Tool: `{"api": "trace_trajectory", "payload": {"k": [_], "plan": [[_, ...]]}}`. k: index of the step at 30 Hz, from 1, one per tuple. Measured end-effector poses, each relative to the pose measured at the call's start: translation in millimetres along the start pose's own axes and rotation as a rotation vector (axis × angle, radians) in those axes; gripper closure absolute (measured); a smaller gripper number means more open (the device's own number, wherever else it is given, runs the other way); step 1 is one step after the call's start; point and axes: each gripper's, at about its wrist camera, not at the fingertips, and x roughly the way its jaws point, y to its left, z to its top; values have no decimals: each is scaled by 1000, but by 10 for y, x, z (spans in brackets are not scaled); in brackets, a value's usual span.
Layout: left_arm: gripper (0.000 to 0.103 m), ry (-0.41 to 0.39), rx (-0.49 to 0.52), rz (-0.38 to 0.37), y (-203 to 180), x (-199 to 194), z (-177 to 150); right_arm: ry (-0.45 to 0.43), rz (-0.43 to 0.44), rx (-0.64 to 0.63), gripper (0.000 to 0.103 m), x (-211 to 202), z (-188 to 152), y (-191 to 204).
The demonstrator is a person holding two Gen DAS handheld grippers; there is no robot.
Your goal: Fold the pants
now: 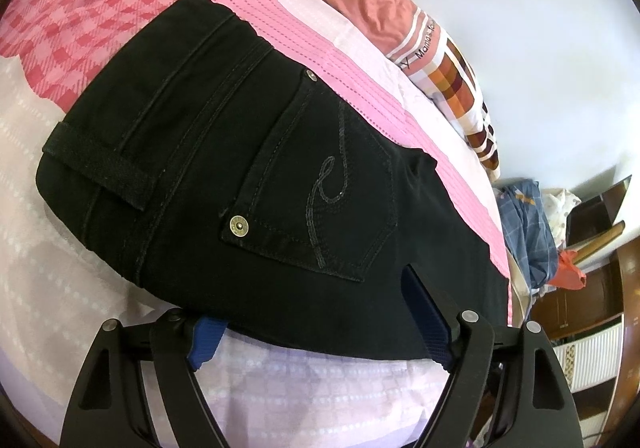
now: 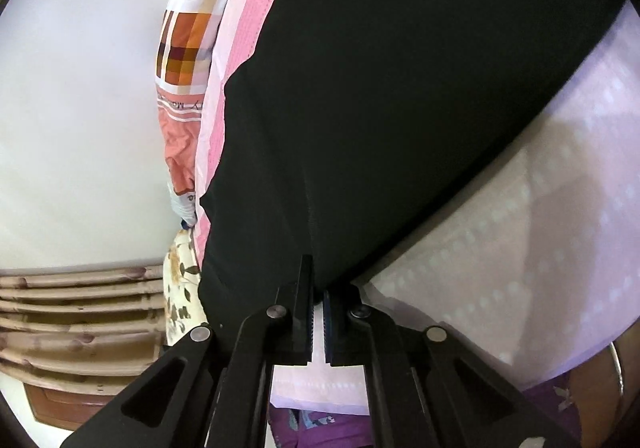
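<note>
Black pants (image 1: 248,151): centre frame, on the pink bedspread (image 1: 280,27). My left tongs (image 1: 316,324): wide open, straddling the edge. Right tongs (image 2: 318,312): closed, seemingly pinching the hem. Lift evenly, fold straight.

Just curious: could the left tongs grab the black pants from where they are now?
Probably yes: the left tongs stand open with the near edge of the black pants between their blue pads, nothing in the way.

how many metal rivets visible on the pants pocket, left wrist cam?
2. One rivet at the pocket's far top corner, one rivet at its near top corner. Others may be hidden.
</note>
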Motion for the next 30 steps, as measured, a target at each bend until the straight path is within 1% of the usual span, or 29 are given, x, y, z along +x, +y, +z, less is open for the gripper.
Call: {"api": "trace_trajectory", "payload": {"k": [2,4,5,6,7,8,9,10,11,12,13,14,15,16,17,18,19,20,21,22,23,24,25,27,28,30], "plan": [[22,0,2,-1,2,1,1,4,3,12,101,23,14,-2],[22,-1,1,-3,0,-1,-2,38,26,26,100,25,47,-41],[22,-2,2,-4,3,2,-1,53,39,59,100,26,60,-83],[21,-3,3,-5,2,3,-3,89,46,107,97,21,84,-118],[21,-1,7,-4,-4,7,-1,137,32,109,81,21,97,-86],[21,1,10,-3,-13,11,2,210,-7,74,68,24,99,10],[20,2,11,-3,-19,10,3,255,-52,-11,54,-14,73,203],[19,2,15,-2,-26,13,3,256,-75,-108,54,-67,39,404],[19,0,22,-2,-30,12,1,250,-79,-270,54,-125,-11,759],[19,-3,34,-1,-42,17,-6,249,-50,-421,54,-148,-60,1128],[18,-8,51,2,-59,23,-16,242,-24,-525,48,-147,-91,1385],[17,-15,67,7,-72,30,-27,198,-7,-679,39,-119,-122,1729],[17,-21,81,13,-88,36,-39,130,-31,-795,12,-68,-135,1943],[17,-26,101,22,-111,44,-51,29,-76,-936,0,48,-130,2156],[17,-28,116,28,-122,45,-60,-28,-108,-1057,0,225,-99,2300],[17,-29,130,33,-130,50,-64,-31,-162,-1135,0,458,-37,2401],[17,-29,143,35,-138,53,-66,2,-259,-1168,2,762,94,2486],[17,-27,150,37,-137,55,-66,43,-321,-1157,7,1023,240,2541],[17,-24,157,38,-143,59,-60,90,-305,-1128,19,1211,368,2592],[17,-22,162,39,-143,61,-61,164,-222,-1093,28,1380,475,2632],[17,-20,167,40,-141,59,-64,251,-147,-1077,33,1565,537,2675],[17,-19,170,43,-147,62,-63,289,-125,-1087,45,1672,559,2703],[17,-20,170,45,-146,62,-61,340,-113,-1118,54,1863,549,2744],[17,-22,166,48,-141,62,-56,428,-100,-1150,64,2101,525,2752],[17,-22,164,49,-140,68,-54,442,-126,-1186,66,2233,486,2756],[17,-21,159,49,-131,73,-52,487,-126,-1204,70,2426,503,2770]]}}
